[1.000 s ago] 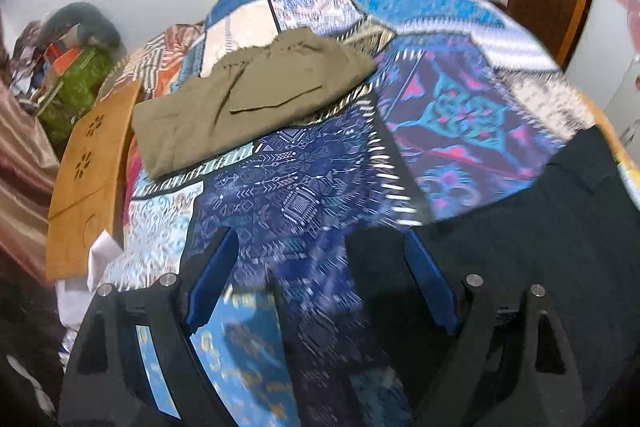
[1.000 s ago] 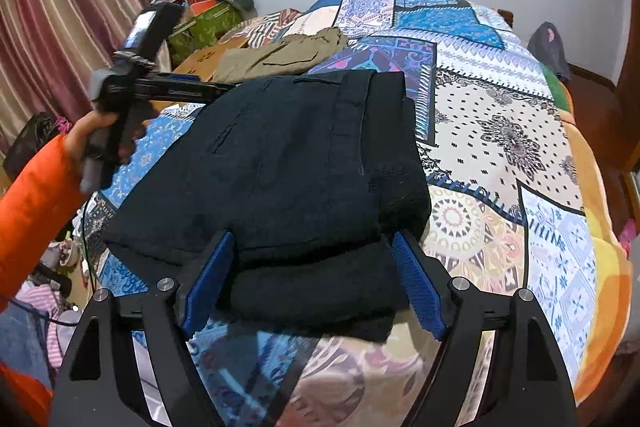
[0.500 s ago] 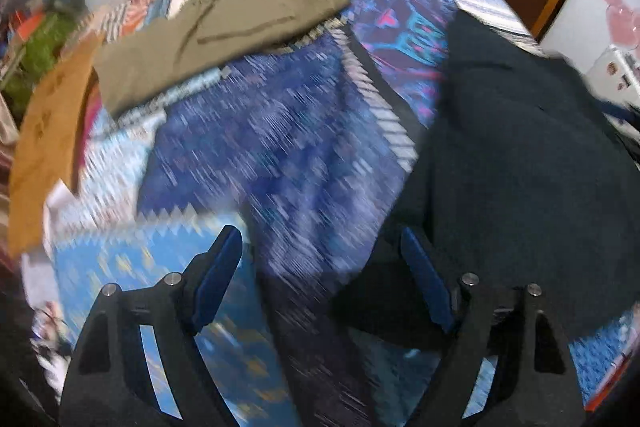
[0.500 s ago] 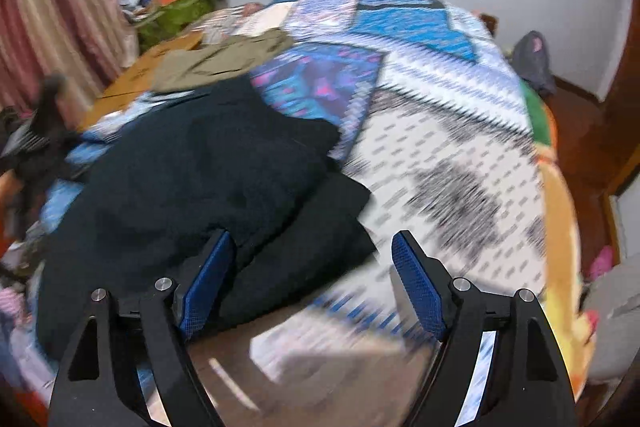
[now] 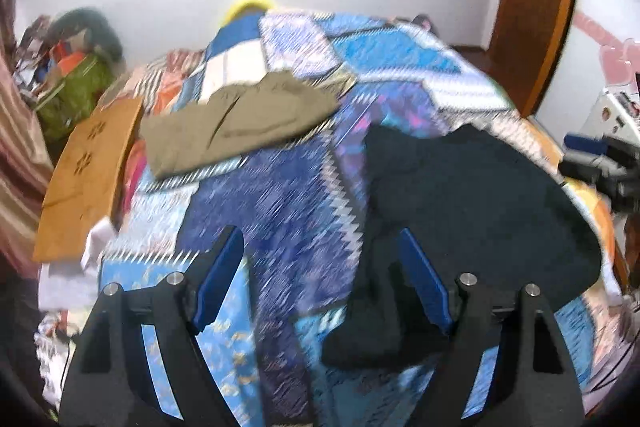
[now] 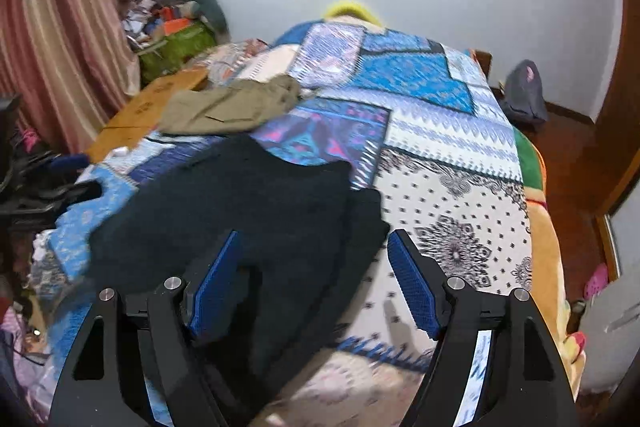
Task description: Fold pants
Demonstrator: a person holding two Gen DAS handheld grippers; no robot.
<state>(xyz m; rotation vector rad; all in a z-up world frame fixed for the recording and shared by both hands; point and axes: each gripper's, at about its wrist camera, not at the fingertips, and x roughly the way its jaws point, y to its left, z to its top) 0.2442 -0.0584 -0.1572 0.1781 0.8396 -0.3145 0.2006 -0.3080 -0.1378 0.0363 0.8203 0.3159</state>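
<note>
Black pants (image 5: 472, 195) lie folded on the patchwork bedspread (image 5: 280, 211); in the right wrist view the black pants (image 6: 248, 211) fill the near left of the bed. My left gripper (image 5: 320, 283) is open and empty, above the bedspread at the pants' left edge. My right gripper (image 6: 312, 279) is open and empty, over the pants' near right corner. Folded olive pants (image 5: 240, 123) lie further back on the bed and also show in the right wrist view (image 6: 232, 107).
A wooden board (image 5: 88, 175) lies along the bed's left side. A green bag and clutter (image 6: 176, 43) sit at the back left by the striped curtain (image 6: 60, 27). A wooden door (image 5: 536, 7) stands at the right. The bed's right edge (image 6: 548, 247) drops to the floor.
Both grippers pulled back and up from the black pants, which stay on the bed. Both stay open. The views tilted up, and the wall and screen came into sight.
</note>
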